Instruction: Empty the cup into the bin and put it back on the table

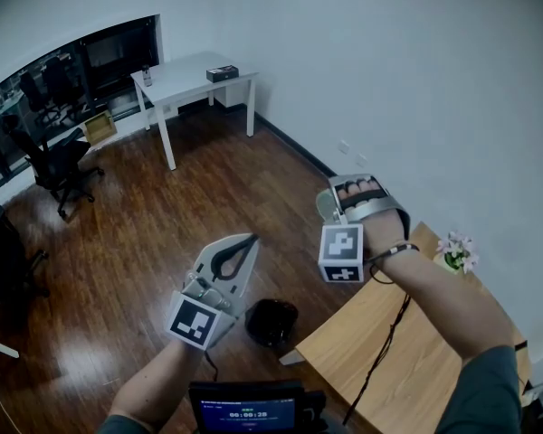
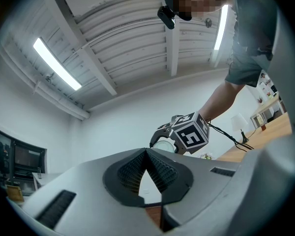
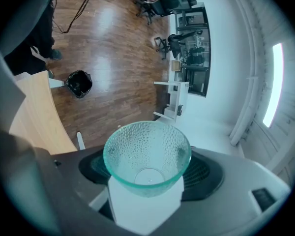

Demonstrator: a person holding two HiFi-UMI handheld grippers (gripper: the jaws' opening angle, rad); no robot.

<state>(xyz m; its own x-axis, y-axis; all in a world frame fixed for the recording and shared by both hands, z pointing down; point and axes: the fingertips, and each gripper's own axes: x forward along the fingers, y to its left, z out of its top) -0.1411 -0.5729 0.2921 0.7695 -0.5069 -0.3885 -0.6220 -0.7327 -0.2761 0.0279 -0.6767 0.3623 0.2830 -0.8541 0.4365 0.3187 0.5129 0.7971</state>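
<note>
Two jaws of the right tongs [image 3: 146,178] clamp the cup [image 3: 147,149].

A dark, glossy wood floor [image 1: 145,242] fills the room, with pale light patches on it. A plain white wall [image 1: 389,61] runs from 12 to 3 o'clock, with a dark skirting [image 1: 290,143] at its foot and a small socket [image 1: 344,147] low down. At 11 o'clock a white table [image 1: 190,75] stands near the corner, with a black box [image 1: 222,73] on top. At 10 o'clock a dark window [image 1: 63,70] spans the far side. A black office chair [image 1: 59,165] stands before it at 9 o'clock. At 4 o'clock a wood table [image 1: 344,337] reaches the wall, with a small flower pot [image 1: 456,253] at its far edge. Overhead, the white ceiling [image 2: 137,38] has beams and 2 lit strip lights [image 2: 56,64].
</note>
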